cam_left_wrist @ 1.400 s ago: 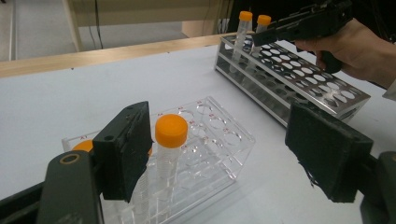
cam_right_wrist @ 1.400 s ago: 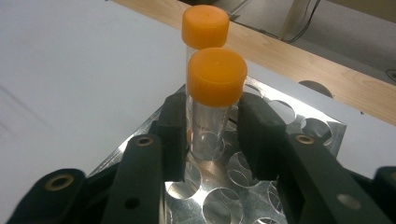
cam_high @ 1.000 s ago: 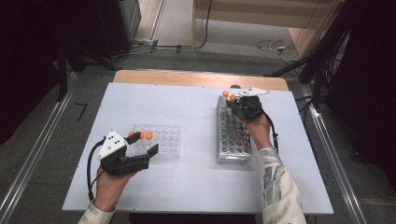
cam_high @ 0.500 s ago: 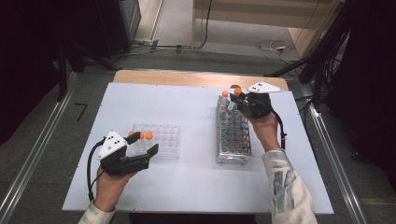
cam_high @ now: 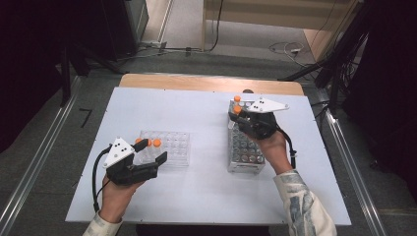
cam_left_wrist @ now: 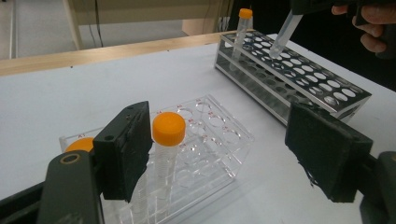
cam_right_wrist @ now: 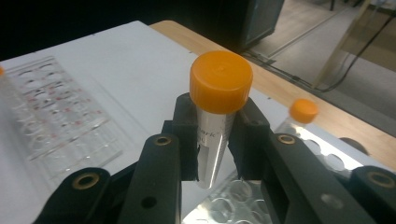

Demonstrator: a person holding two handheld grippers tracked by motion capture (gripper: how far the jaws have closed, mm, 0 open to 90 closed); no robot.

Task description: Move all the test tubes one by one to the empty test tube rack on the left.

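My right gripper (cam_high: 236, 118) is shut on a clear tube with an orange cap (cam_right_wrist: 220, 81), held tilted above the far end of the metal tube rack (cam_high: 244, 156). From the left gripper view the held tube (cam_left_wrist: 285, 32) points its tip down at the rack's holes (cam_left_wrist: 299, 74). A second capped tube (cam_high: 237, 99) stands in the rack's far corner. My left gripper (cam_left_wrist: 224, 154) is open beside the clear plastic rack (cam_high: 172, 150). One capped tube (cam_left_wrist: 168, 128) stands in that rack just inside the left pad (cam_left_wrist: 123, 149), and another orange cap (cam_left_wrist: 79, 144) shows behind that pad.
Both racks rest on a white board (cam_high: 196, 113) on a wooden table (cam_high: 206, 82). Cables lie on the floor (cam_high: 285, 48) beyond the table. Metal rails (cam_high: 349, 157) run along both sides of the board.
My right gripper has risen off the metal rack with the tube in its jaws and shifted a little across it. The left gripper has stayed still.
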